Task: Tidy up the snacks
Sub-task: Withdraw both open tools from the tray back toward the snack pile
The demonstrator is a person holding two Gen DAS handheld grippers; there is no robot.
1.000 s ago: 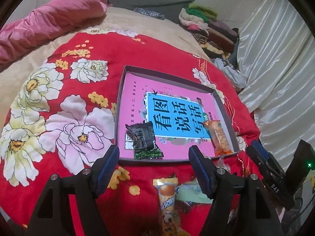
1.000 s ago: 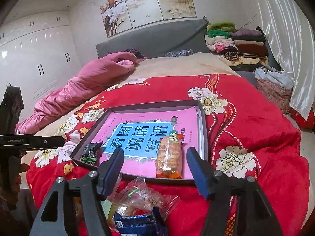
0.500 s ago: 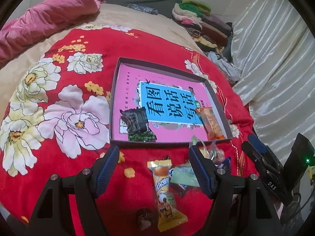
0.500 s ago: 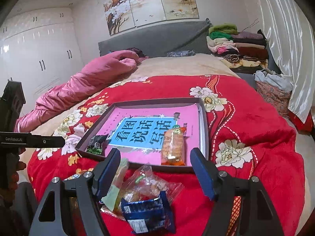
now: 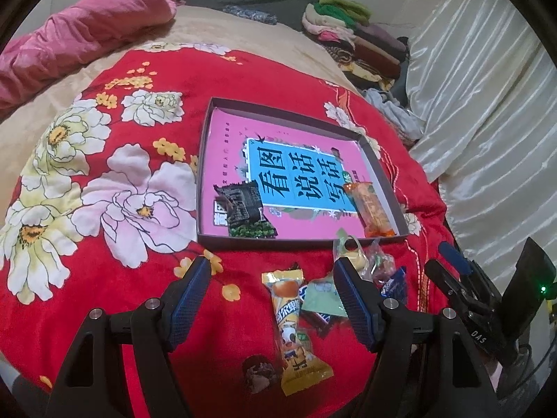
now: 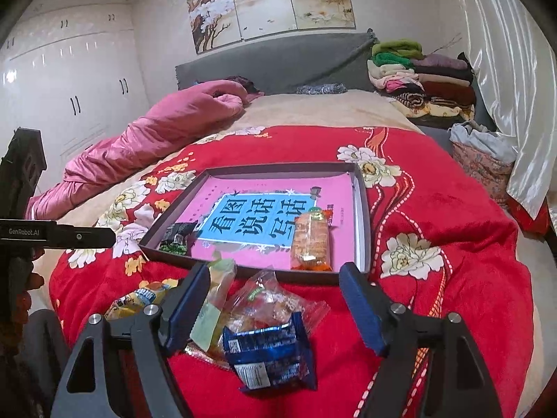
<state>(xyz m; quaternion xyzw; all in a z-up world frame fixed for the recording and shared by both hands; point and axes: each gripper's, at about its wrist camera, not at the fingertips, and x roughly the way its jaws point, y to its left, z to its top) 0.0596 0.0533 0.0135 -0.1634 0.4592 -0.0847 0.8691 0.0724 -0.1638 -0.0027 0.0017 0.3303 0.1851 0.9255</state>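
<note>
Here, a shallow dark cardboard tray (image 6: 362, 205) lined with a pink and blue printed sheet lies on the red floral blanket (image 6: 452, 209) covering the bed. Inside it a black and green snack packet (image 5: 247, 209) sits at its near left corner and an orange clear-wrapped snack bar (image 6: 311, 240) at its near right. The rest of the snacks lie loose on the blanket just in front of the tray: a blue foil packet (image 6: 268, 351), a clear crinkly packet of sweets (image 6: 275, 299), a pale green packet (image 6: 216, 303) and a long yellow cartoon-printed packet (image 5: 292, 327). The left gripper (image 5: 271, 299) hangs released above the yellow packet, holding nothing. The right gripper (image 6: 275, 306) has just been opening; its jaws straddle the clear and blue packets without pressing them.
</note>
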